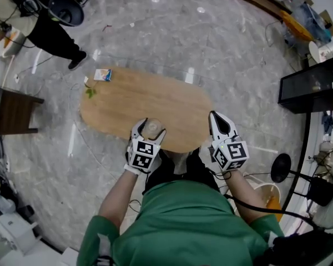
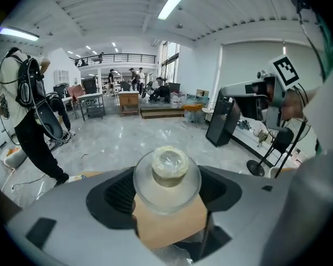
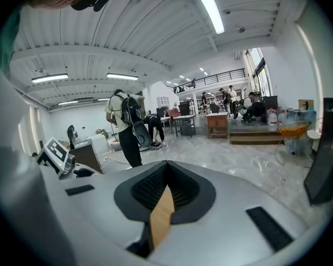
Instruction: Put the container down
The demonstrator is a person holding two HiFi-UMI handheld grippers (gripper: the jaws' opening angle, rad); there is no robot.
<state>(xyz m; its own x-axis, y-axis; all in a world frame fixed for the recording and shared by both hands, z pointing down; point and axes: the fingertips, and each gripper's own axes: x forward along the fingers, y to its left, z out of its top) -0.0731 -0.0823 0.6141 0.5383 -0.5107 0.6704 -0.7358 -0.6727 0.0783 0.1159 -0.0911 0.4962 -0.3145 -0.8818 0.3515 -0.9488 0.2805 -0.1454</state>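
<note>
**Desk:** What's the risk in this shot?

**Me:** The edge. My left gripper (image 1: 150, 133) is clamped on the container (image 2: 167, 175), just over the near rim of the oval wooden table (image 1: 155, 96), close to my body. If I let go there, a round body could roll or tip off onto the stone floor (image 1: 222, 43). I can't tell from here whether its base meets the wood yet, so opening too soon would mean a drop. The wall also looks smooth, and a loose squeeze might let it slide between the pads.

**Desk:** And the other hand?

**Me:** My right gripper (image 3: 165, 192) is at the table's near right corner, jaws pressed together on nothing. It's apart from the container and no help if it goes.

**Desk:** Describe the container.

**Me:** Clear and round, glass or plastic, I can't say which. A narrower, pale-rimmed top faces my camera, and I can't make out the contents. Bare wood shows beneath it. The small carton (image 1: 102, 75) sits well apart, at the far left end.
</note>
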